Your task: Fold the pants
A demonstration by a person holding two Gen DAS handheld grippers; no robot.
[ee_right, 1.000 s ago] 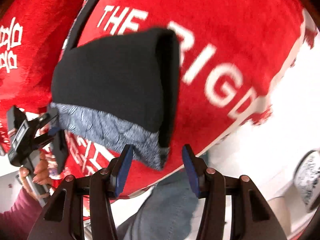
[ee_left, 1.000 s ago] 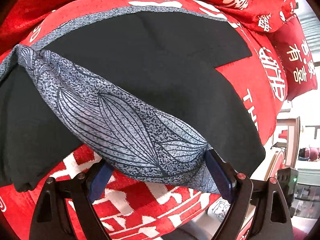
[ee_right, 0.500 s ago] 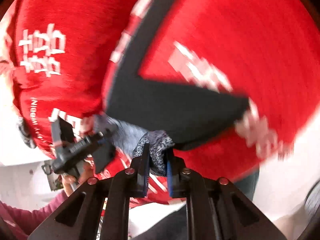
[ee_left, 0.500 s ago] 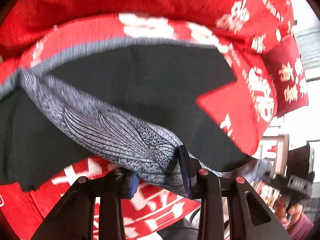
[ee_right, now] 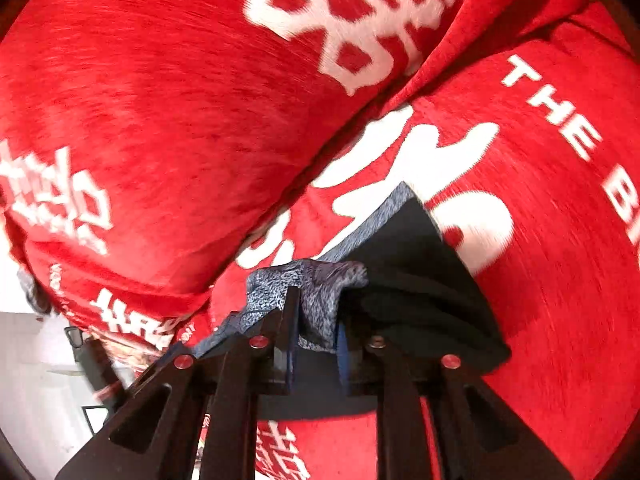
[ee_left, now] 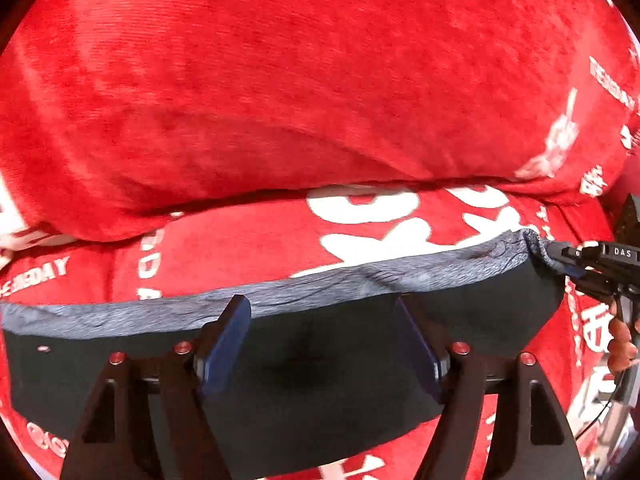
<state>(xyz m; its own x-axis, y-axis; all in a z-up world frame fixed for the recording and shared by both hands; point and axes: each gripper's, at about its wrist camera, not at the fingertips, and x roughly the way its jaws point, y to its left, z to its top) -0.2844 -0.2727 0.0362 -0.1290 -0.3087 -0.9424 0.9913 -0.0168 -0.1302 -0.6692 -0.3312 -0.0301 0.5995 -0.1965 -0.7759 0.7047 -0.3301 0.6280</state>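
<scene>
Black pants [ee_left: 320, 360] with a grey patterned waistband [ee_left: 280, 300] lie flat on the seat of a sofa covered by a red plush cover [ee_left: 320, 100] printed with white characters and lettering. In the left wrist view the garment spans nearly the full width of the frame, the waistband forming its far edge along the seat, just short of the crease where the back cushion [ee_left: 280, 80] meets the seat.

Left gripper [ee_left: 324, 344]: poised above the black fabric, jaws spread and opening, with no cloth pinched between the blue pads [ee_left: 224, 340]; the pants lie beneath the gap, not held.

Right gripper [ee_right: 316, 340]: clamped on a bunched corner of the waistband [ee_right: 316, 292], grey cloth standing up between the narrow pads; the jaws are easing open, yet cloth is gripped between them. In the left wrist view this same gripper [ee_left: 576, 264] appears at the right edge, holding the waistband's end corner, with the fingers of a hand [ee_left: 622, 340] on its handle below.

In the right wrist view the black fabric [ee_right: 420, 280] falls away to the right of the pinched corner in soft folds and rests on the seat cover [ee_right: 540, 240]. The picture is motion-blurred. Beyond the sofa's left edge a pale floor [ee_right: 36, 360] shows, with the dark handle of the other gripper [ee_right: 100, 364] in view; its details cannot be made out.
</scene>
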